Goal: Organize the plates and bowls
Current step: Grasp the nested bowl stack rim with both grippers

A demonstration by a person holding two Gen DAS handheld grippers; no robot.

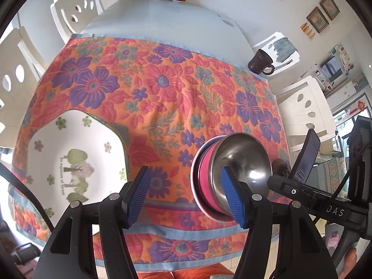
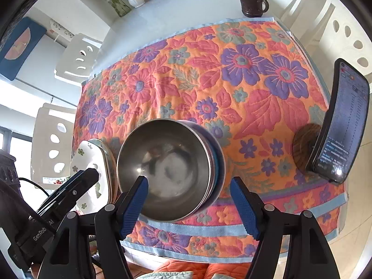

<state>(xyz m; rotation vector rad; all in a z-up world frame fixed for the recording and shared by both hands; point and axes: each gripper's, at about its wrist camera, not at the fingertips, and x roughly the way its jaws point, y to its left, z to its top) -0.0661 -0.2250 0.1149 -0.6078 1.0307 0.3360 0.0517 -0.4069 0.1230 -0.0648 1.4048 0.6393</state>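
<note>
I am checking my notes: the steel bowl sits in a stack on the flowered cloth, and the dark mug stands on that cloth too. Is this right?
Not quite. The steel bowl does sit in a stack on the flowered cloth, but the dark mug stands on the bare white table beyond the cloth's far edge. The right wrist view shows this.

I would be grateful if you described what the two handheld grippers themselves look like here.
Both the left gripper and the right gripper have black angular arms with round silver pivot pins and blue ribbed fingertip pads. A black phone is mounted beside the right one. White lettering marks the housings, and a thin black cable trails off.
</note>
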